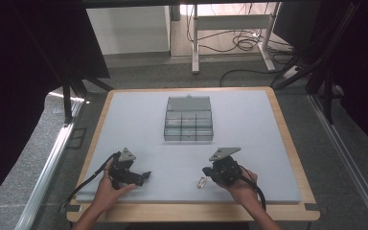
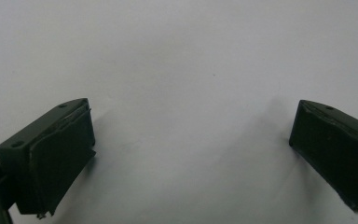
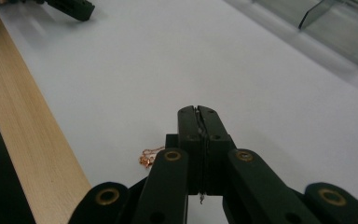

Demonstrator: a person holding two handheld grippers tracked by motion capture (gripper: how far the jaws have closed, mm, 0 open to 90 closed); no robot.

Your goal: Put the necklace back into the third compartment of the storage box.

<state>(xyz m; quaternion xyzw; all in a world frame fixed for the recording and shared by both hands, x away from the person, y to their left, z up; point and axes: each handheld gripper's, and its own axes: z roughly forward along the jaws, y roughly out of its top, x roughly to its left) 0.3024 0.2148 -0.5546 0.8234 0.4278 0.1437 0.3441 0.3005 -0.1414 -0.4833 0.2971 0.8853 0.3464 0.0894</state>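
Evidently early: my right gripper point(image 3: 199, 112) has its jaws pressed together, seemingly pinching the copper chain point(image 3: 150, 156) (contact obscured); organiser box point(image 1: 189, 119) unloaded; left gripper point(image 2: 191, 140) jaws wide, empty.

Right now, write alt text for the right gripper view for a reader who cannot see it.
The right gripper has its two black jaws pressed shut above a pale mat, with a thin copper-coloured chain lying beside and partly under it. A wooden table edge runs down the left, and a clear compartment box sits at the upper right.
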